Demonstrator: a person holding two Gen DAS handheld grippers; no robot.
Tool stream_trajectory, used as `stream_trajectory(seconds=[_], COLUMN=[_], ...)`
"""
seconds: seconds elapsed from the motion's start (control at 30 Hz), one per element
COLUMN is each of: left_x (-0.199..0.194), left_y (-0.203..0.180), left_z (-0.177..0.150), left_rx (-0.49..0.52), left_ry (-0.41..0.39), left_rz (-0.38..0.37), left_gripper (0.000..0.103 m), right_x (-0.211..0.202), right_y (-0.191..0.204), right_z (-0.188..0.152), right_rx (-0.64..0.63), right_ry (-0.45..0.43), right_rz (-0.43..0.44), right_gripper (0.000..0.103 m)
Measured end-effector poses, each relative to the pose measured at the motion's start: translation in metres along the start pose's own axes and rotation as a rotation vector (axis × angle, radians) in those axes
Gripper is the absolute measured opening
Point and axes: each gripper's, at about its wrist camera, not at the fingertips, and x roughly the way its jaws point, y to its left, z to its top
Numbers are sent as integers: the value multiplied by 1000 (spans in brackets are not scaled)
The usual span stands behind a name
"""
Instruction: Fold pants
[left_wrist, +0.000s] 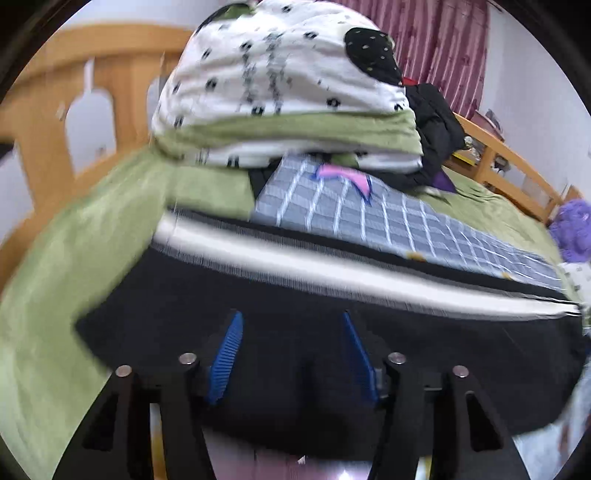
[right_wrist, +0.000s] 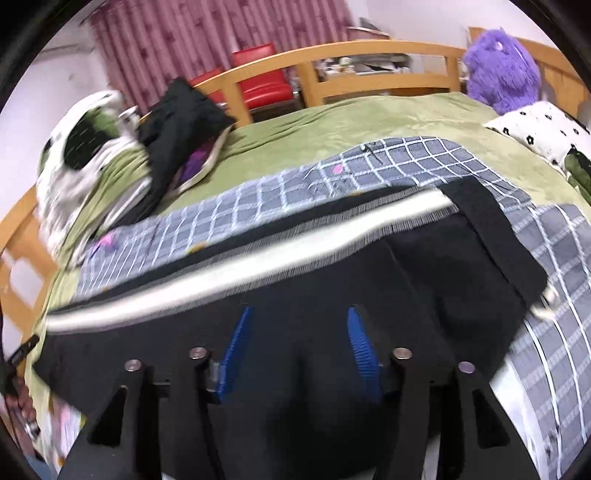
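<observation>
Black pants (right_wrist: 332, 280), white side stripe, lying flat lengthwise on grey checked blanket.

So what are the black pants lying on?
The black pants with the white side stripe lie on a grey checked cloth, which is spread over the green bed cover. Whatever sits directly beneath the pants is covered.

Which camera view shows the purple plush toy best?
The right wrist view: the purple plush toy shows nearly whole by the wooden bed rail. The left wrist view shows only a blurred part at its right edge.
</observation>
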Motion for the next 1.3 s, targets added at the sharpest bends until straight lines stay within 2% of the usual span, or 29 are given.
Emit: stream_trajectory(seconds=[0.1,0.17,0.27,0.37,0.5,0.6,0.7,0.83,0.87,0.9,0.93,1.0,1.07,1.2,1.3], left_x=[-14,-19,-18,-8,4,19,33,52,60,64,67,65,43,-5,-41], left_y=[15,25,39,56,69,79,83,83,81,80,80,77,72,68,65], left_z=[-42,-66,-85,-90,-80,-71,-61,-47,-41,-38,-35,-27,-20,-16,-24], left_rx=[-74,-123,-204,-292,-358,-440,-482,-541,-559,-564,-566,-562,-519,-459,-390], left_ry=[69,106,133,153,135,131,120,111,117,124,131,136,102,89,97], left_rz=[-68,-98,-132,-170,-181,-209,-215,-207,-194,-182,-179,-171,-185,-233,-219], left_gripper=[55,55,55,55,55,54,52,38,29,24,17,11,10,10,10], right_x=[-27,-37,-34,-21,-10,9,29,53,58,61,66,68,53,-2,-38], right_y=[-6,-19,-42,-57,-65,-76,-81,-78,-77,-76,-75,-73,-68,-63,-61], right_z=[-38,-65,-89,-102,-98,-88,-73,-50,-45,-41,-36,-29,-22,-18,-25], right_rx=[-5,46,176,274,318,397,423,438,442,441,429,412,376,357,298], right_ry=[12,18,57,115,85,79,60,36,34,40,57,67,46,-4,0], right_rz=[4,-1,19,47,95,150,161,132,121,96,53,43,38,93,80], right_gripper=[61,62,62,62,62,62,62,58,51,40,21,15,14,13,12])
